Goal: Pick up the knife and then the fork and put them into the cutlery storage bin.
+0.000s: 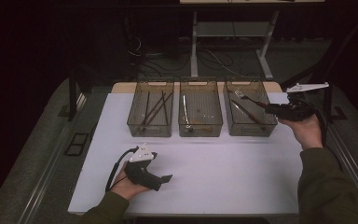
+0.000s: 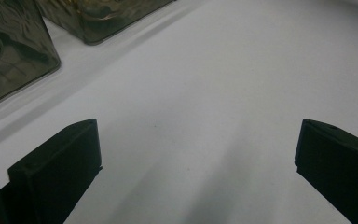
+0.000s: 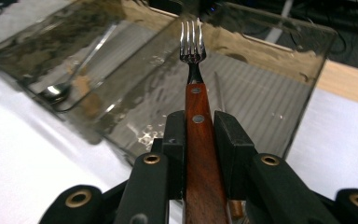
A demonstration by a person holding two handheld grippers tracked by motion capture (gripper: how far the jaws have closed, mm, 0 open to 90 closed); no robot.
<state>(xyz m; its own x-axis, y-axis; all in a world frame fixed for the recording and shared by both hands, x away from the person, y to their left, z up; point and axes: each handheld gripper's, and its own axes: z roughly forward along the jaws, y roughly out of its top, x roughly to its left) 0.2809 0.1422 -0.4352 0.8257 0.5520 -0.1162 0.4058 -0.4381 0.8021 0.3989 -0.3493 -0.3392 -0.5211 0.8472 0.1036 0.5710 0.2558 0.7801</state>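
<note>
My right gripper [image 1: 269, 109] is at the back right of the table, shut on the wooden handle of a fork [image 1: 252, 101]. In the right gripper view the fork [image 3: 198, 107] points straight ahead from my right gripper [image 3: 200, 128], its metal tines over the right clear bin [image 3: 303, 65]. My left gripper [image 1: 165, 179] rests low near the front of the white table [image 1: 223, 168]. Its jaws stand wide apart in the left gripper view, where my left gripper [image 2: 198, 149] has bare tabletop between them.
Three clear bins stand in a row at the back: the left bin [image 1: 150, 128] holds dark sticks, the middle bin [image 1: 200, 130] holds a spoon [image 3: 56, 91], and the right bin [image 1: 251, 131] holds another wooden-handled utensil. Beyond the table are desk legs and cables.
</note>
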